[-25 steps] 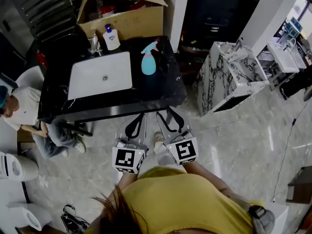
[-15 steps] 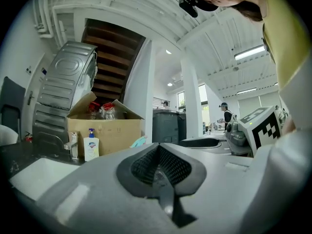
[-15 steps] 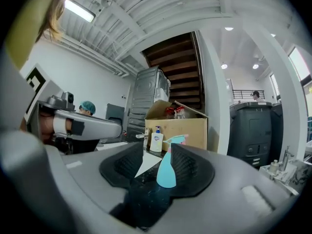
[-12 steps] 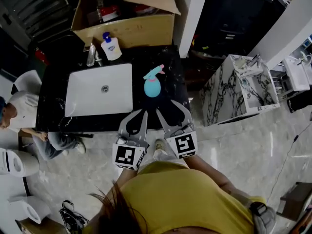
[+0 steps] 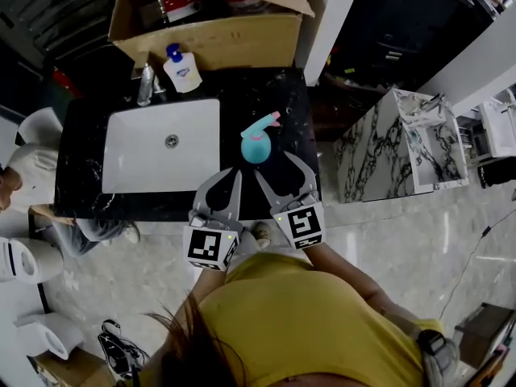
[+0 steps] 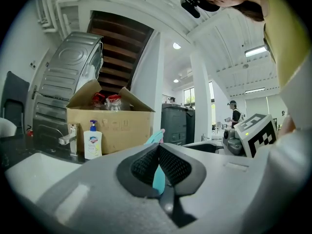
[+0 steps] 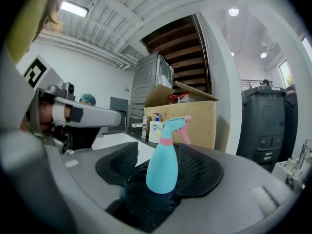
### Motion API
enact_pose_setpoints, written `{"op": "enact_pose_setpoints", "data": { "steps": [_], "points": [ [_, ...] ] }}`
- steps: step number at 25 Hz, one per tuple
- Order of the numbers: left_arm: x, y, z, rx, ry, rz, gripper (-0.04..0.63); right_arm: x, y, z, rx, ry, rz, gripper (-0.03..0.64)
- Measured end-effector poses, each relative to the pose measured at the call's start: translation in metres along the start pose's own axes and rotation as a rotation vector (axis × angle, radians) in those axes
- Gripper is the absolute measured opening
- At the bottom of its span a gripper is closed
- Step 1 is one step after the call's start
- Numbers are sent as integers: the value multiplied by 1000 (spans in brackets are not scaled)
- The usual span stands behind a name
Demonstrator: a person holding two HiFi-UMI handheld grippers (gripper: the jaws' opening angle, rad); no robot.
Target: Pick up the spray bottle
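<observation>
The spray bottle (image 5: 257,143), teal with a pink trigger, stands upright on the black counter (image 5: 89,135) to the right of the sink. My right gripper (image 5: 280,166) reaches over the counter's front edge. Its jaws are opening, and in the right gripper view the spray bottle (image 7: 162,165) stands in the gap of the right gripper (image 7: 159,173), with neither pad touching it. My left gripper (image 5: 230,172) is beside it on the left, shut and empty. In the left gripper view a sliver of the spray bottle (image 6: 158,173) shows past the left gripper (image 6: 158,150).
A white sink basin (image 5: 161,143) fills the counter's left half, with a faucet (image 5: 145,83) and a soap pump bottle (image 5: 181,69) behind it. An open cardboard box (image 5: 210,39) stands at the back. A person (image 5: 24,176) sits at the left. A marble cabinet (image 5: 403,143) stands at the right.
Both grippers have moved forward from the floor side to over the counter's front edge. The right gripper's jaws have spread and now flank the bottle. The bottle has not moved.
</observation>
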State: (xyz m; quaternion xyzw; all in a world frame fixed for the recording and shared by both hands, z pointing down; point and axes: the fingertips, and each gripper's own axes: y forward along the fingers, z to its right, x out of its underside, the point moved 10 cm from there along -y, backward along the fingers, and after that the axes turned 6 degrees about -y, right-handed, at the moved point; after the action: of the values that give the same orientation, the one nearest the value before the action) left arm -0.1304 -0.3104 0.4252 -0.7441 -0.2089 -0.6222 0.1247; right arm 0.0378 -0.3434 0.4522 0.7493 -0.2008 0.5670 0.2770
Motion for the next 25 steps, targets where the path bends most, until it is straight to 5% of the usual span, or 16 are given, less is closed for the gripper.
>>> {"op": "enact_pose_setpoints", "data": {
  "steps": [15,25],
  "points": [
    [12,44,-42,78,-8,-125,6,44,63,4,-25,39,-133,366],
    [18,57,-61,86,-15,-168,6,62,102,8,-58,62,-224,387]
  ]
}}
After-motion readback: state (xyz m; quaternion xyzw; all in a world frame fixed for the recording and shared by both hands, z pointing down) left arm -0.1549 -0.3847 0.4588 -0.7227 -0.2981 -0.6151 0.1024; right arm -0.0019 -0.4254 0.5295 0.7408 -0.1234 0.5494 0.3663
